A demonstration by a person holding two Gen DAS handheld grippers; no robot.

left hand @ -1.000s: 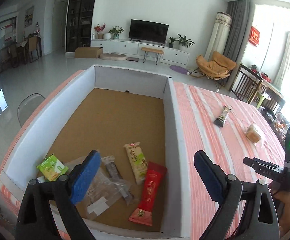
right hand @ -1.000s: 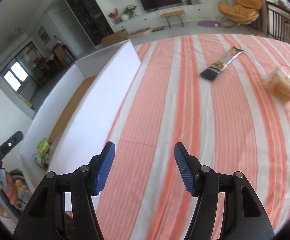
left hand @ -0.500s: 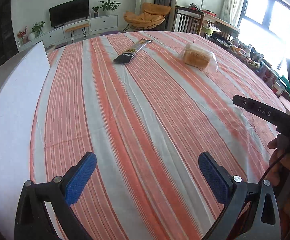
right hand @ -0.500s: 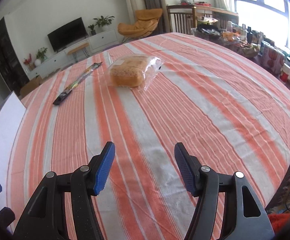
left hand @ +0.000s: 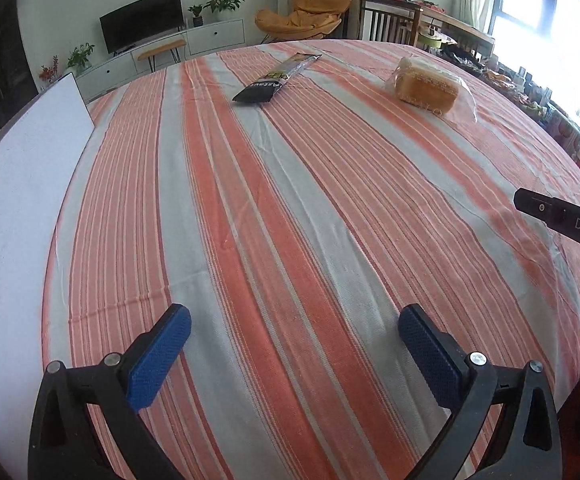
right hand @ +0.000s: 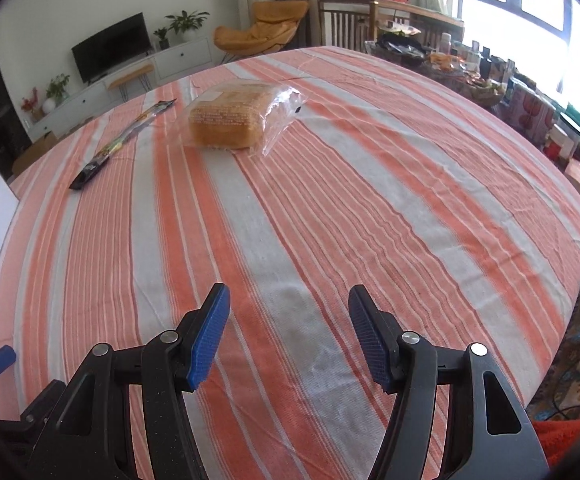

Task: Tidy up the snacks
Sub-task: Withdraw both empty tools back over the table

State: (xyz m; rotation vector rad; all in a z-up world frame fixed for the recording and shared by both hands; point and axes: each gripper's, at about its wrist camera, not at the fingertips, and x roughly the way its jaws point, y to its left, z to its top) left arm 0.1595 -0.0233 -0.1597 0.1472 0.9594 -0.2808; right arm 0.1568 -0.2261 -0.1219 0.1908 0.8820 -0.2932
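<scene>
Left gripper (left hand: 294, 342) first: its blue pads (left hand: 157, 356) stand wide apart with nothing but cloth showing between them, poised above the striped tablecloth (left hand: 290, 220). The right gripper (right hand: 289, 334) has its pads at a middling gap, and it too has nothing between them; it hovers over the same cloth.

Take the bagged bread (right hand: 227, 120) as our marker. It sits flat on the cloth in a clear wrapper, well ahead of the right gripper and a little to its left. From the left gripper's view the bread (left hand: 426, 86) lies far ahead and off to the right. Left of the bread, with bare cloth between them, lies the long dark snack packet (left hand: 275, 78), flat on the stripes, its dark end nearer the grippers.

Much farther left of the bread stands the white box wall (left hand: 21, 200), right against the cloth's edge. To the right of the bread, past the table edge, a cluttered side table (right hand: 466, 68) catches the window light. A black piece of the right-hand tool (left hand: 562, 220) pokes in at the left camera's right edge.
</scene>
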